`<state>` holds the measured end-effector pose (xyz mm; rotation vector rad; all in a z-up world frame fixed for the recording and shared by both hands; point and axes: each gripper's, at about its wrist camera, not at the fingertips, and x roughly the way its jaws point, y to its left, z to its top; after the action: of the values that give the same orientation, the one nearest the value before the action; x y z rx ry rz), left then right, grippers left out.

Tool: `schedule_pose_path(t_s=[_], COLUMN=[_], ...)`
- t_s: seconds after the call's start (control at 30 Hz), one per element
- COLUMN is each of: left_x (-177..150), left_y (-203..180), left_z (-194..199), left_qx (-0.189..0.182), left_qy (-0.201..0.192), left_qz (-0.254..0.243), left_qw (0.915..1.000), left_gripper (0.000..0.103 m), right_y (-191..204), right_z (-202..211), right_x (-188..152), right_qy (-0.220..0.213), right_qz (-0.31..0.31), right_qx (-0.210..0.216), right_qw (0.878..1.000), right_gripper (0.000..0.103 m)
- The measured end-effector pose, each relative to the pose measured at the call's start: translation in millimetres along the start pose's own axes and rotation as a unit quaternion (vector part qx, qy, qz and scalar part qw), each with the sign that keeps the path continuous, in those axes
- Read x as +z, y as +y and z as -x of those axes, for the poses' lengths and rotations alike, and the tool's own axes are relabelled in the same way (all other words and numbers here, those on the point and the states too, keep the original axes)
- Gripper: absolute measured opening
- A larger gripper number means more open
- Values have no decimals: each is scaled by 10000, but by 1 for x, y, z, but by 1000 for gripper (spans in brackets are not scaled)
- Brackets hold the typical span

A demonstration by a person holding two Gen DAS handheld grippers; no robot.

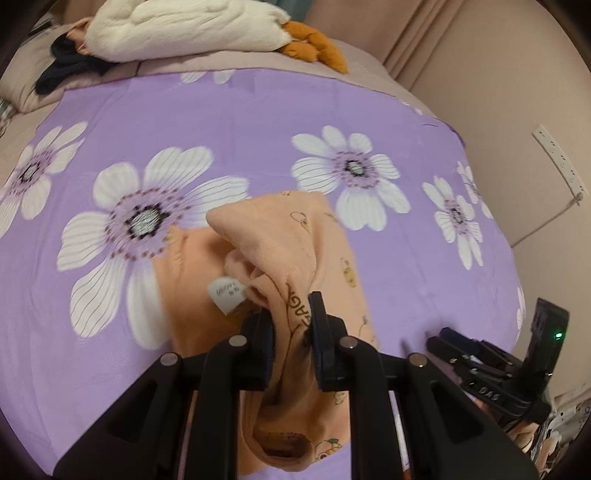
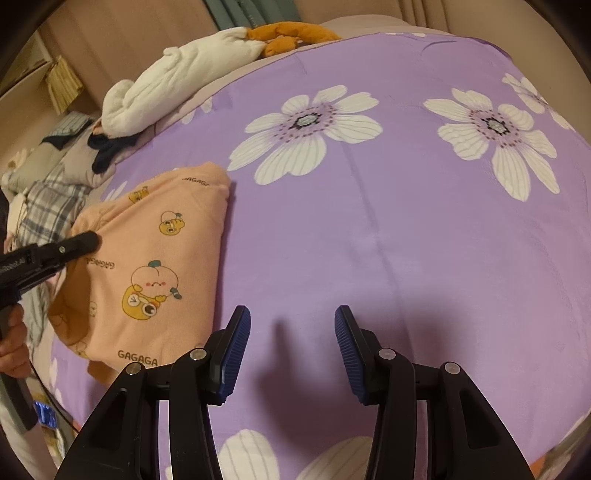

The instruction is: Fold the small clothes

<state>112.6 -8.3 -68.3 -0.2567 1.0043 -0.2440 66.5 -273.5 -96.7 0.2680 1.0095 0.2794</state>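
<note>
A small peach garment with cartoon prints and "GAGAGA" lettering lies on the purple flowered sheet. My left gripper is shut on a bunched fold of it, lifting that part; a white label shows beside the fingers. In the right wrist view the garment lies at the left, with the left gripper at its left edge. My right gripper is open and empty over bare sheet, to the right of the garment. It also shows in the left wrist view at the lower right.
A white and orange plush toy and dark clothing lie at the far end of the bed. Plaid fabric lies beyond the sheet's left edge. A beige padded wall borders the bed's right side.
</note>
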Motion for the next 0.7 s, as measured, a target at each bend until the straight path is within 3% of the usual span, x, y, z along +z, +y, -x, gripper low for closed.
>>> schedule_pose_path(t_s=[0.33,0.53,0.6,0.7], left_x=[-24,-35,-41,-54], left_y=[43,52,50,47], left_z=[-22,-20,-12,-5], left_qx=[225,63,-17,-36], left_qy=[338,387,393,429], left_qz=[448,754,800,725], left_qw=[9982,9964,9960,9964], left_gripper=[20,31,41,48], right_y=[18,29,31,36], right_z=[-8,-15,-16,-19], right_x=[0,-1,-1,-2], right_qy=[109,240,280,312], right_qz=[229,346,374,376], right_qx=[56,117,166,226], right_qw=[9997,9990,9988,9986], right_gripper=[47,47,48,58])
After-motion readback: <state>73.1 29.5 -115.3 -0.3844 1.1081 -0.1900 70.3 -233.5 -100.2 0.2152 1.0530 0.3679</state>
